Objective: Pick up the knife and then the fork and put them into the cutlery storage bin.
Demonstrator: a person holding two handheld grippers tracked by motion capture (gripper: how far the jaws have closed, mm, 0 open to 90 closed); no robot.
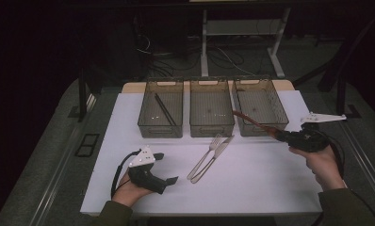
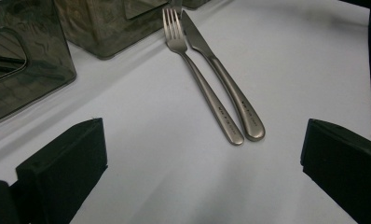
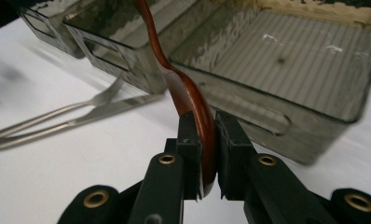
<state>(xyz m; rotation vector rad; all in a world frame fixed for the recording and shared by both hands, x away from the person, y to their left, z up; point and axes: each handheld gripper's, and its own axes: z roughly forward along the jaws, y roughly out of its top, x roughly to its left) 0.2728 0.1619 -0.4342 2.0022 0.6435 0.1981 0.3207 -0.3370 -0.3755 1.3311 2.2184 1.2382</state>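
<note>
The right claw [image 1: 281,136] is clenched on a reddish-brown wooden spoon [image 3: 193,100], its two black jaws pressing the broad bowl end from either side, as the right gripper view shows close up. From that grip the spoon's slim handle [image 1: 246,119] runs up and to the left, crossing the near wall of the right basket [image 1: 278,107] so that its tip hangs over the basket's near left corner. The right hand [image 1: 321,162] holds this claw just above the desk [image 1: 251,188], near the basket's near right corner. Two more smoky, see-through baskets stand in the same far row: the middle basket [image 1: 211,123] and the left basket [image 1: 149,123], which has a dark stick lying slantwise inside it. Nearer on the desk, in front of the middle basket, a metal fork [image 2: 200,77] and a knife [image 2: 230,88] lie side by side, touching along their handles, tips pointing far and right. The left claw [image 1: 166,168] rests low at the near left of the desk in the left hand [image 1: 129,190], released, its jaws spread wide with nothing between them, facing the fork and knife, which lie well apart from it.
</note>
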